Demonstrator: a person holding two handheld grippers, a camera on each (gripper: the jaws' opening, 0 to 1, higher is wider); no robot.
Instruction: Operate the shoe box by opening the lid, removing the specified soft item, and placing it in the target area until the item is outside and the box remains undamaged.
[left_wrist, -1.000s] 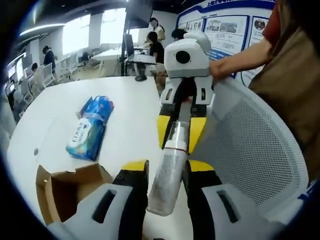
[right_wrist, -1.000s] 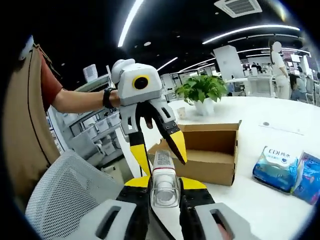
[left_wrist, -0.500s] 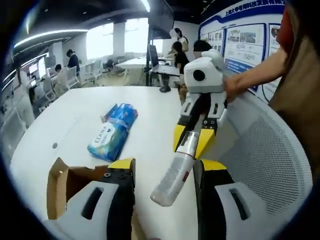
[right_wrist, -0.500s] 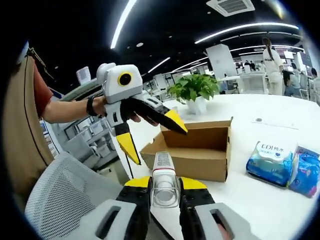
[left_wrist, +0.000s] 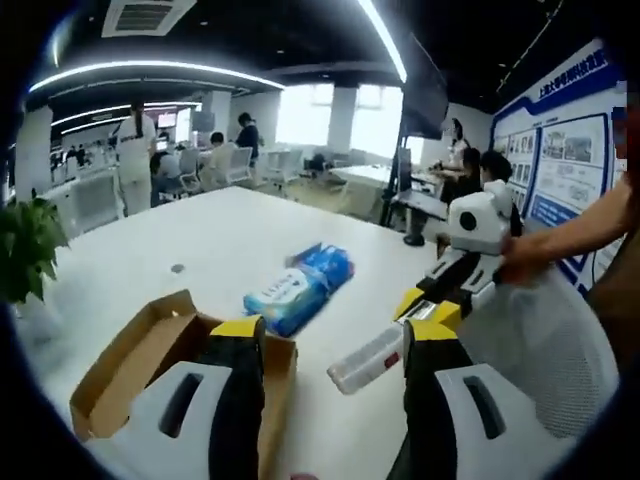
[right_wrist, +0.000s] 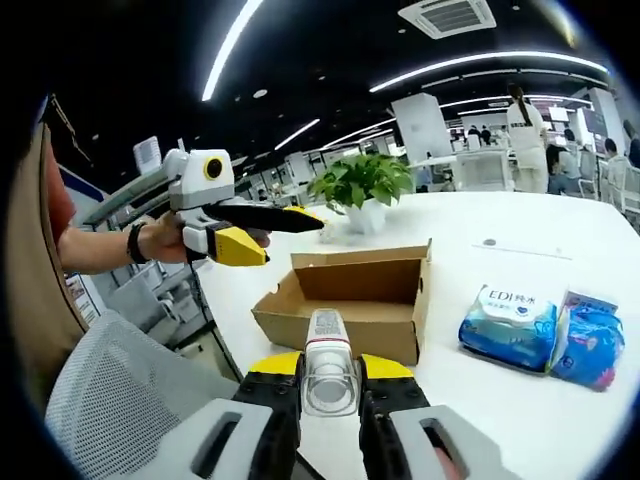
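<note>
Right gripper view: left gripper (right_wrist: 262, 228) level (fingers parted)

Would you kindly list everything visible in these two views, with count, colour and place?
Shoe box: one, brown cardboard, open, on the white table, near its edge.
Tube: one, clear with white cap, clamped in the right tongs.
Wipes packs: two, blue and white, side by side on the table beyond the box.
Potted plant: one, green in a white pot, behind the box.
Table: one, white, round.
Mesh chair: one, grey, beside the table.
People in the background: several, by the far desks.
Left tongs: yellow and black, open, above the box.
Right tongs: shut on the tube.
</note>
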